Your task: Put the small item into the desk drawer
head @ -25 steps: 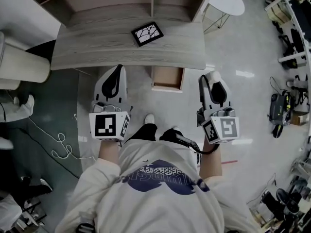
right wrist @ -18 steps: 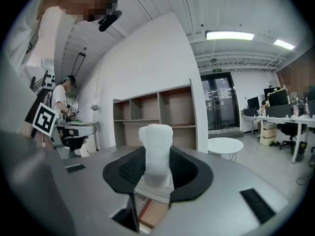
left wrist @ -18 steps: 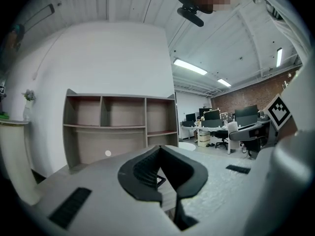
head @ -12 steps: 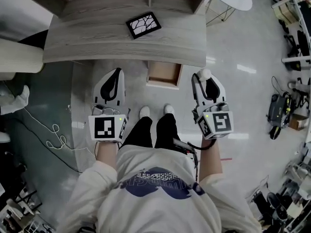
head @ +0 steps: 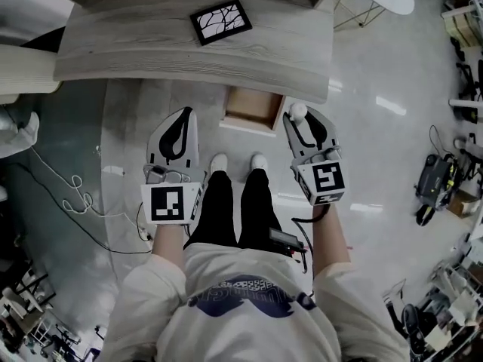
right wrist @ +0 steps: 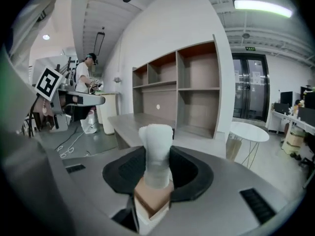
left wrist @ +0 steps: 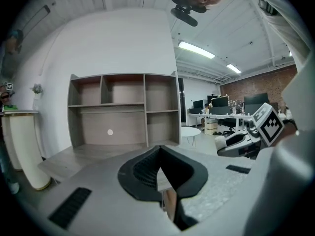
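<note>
small white item (right wrist: 156, 154) held upright, drawer (head: 253, 110) open

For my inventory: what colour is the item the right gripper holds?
The item is white, clearest in right gripper view.

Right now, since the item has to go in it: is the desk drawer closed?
No, the head view shows the drawer pulled out from under the desk, its wooden inside open to view.

Head view overhead, others level, sharing desk (head: 151, 59)
</note>
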Available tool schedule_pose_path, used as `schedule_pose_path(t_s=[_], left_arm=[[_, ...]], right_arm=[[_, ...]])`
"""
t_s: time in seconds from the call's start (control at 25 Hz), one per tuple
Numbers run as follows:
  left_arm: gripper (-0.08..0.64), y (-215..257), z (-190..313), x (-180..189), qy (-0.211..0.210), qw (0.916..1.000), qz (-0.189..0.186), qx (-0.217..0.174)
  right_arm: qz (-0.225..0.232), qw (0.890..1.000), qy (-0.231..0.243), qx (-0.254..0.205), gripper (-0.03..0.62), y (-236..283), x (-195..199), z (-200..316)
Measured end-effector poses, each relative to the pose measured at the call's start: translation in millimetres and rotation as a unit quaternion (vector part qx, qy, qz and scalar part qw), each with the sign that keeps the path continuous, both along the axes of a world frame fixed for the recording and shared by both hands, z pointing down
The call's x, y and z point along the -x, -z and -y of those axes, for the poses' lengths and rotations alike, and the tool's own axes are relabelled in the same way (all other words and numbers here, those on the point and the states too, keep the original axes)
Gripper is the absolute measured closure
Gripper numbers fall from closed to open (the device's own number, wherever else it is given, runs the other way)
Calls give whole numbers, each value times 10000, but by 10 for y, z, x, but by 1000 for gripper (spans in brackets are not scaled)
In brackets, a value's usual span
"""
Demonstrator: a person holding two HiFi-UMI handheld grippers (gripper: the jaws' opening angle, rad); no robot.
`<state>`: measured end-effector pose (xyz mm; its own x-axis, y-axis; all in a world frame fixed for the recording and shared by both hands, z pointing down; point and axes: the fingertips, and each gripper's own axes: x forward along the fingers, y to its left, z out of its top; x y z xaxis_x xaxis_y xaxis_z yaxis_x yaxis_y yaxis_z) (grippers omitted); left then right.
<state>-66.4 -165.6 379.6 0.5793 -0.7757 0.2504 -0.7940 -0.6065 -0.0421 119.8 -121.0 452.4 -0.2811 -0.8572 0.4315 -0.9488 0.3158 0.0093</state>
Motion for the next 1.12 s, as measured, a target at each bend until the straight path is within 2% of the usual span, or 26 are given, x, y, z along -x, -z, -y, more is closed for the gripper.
schedule_pose_path(t_s=[0.24,0.48,0.76,1.12], left_arm=[[552,-388,21,-44,176,9998,-26,128],[552,-787,12,38,358,9989,3,303],[552,-1070,55,126,477,9982,-60,363],[552,-1249,41,269,542,9975,-73,442]], right_arm=[[-524,9956,692,354,459,-662,95,161],[-994,9802,1513,801,459,-1361,341,274],[-1569,9481,2411,1357,459,-2052,672,373],[-2304,8963,2998,2317,459,-2775,841,383]])
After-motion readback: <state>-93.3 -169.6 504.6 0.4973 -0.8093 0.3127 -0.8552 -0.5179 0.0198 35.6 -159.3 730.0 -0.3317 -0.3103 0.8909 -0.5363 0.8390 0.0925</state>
